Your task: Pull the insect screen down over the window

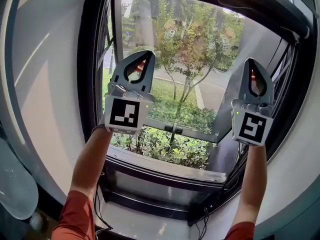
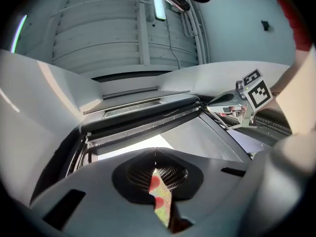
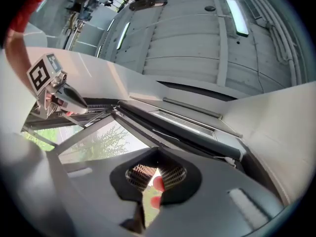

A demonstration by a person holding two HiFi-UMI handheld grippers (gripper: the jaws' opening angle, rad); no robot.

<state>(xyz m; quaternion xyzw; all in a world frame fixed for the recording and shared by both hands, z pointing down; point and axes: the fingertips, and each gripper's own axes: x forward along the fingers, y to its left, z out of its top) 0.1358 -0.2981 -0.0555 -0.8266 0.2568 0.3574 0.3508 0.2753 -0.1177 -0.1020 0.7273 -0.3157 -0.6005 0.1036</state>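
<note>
Both arms reach up in front of the window, red sleeves (image 1: 75, 219) at the bottom of the head view. Left tongs (image 1: 147, 55) and right tongs (image 1: 252, 62) point steeply upward. Each pair is closed tip to tip with nothing gripped; both gripper views confirm this.

Step in hand, as judged: reaching to the top of the window for the screen's pull bar. To do it well:
- open both tongs before arriving;
- take the bar at two points well apart and level with each other;
- grip the bar itself, not the mesh;
- draw straight down, both sides even, so the screen does not skew in its side tracks.

Insect screen (image 2: 145, 116): not down, no mesh across the opening. Judged to be rolled up in the dark rail along the top of the window frame (image 1: 93, 59). It lies above and beyond the tips of both tongs, apart from them, no contact.

Beyond the frame: shrubs (image 1: 165, 146), then trees (image 1: 192, 39).
</note>
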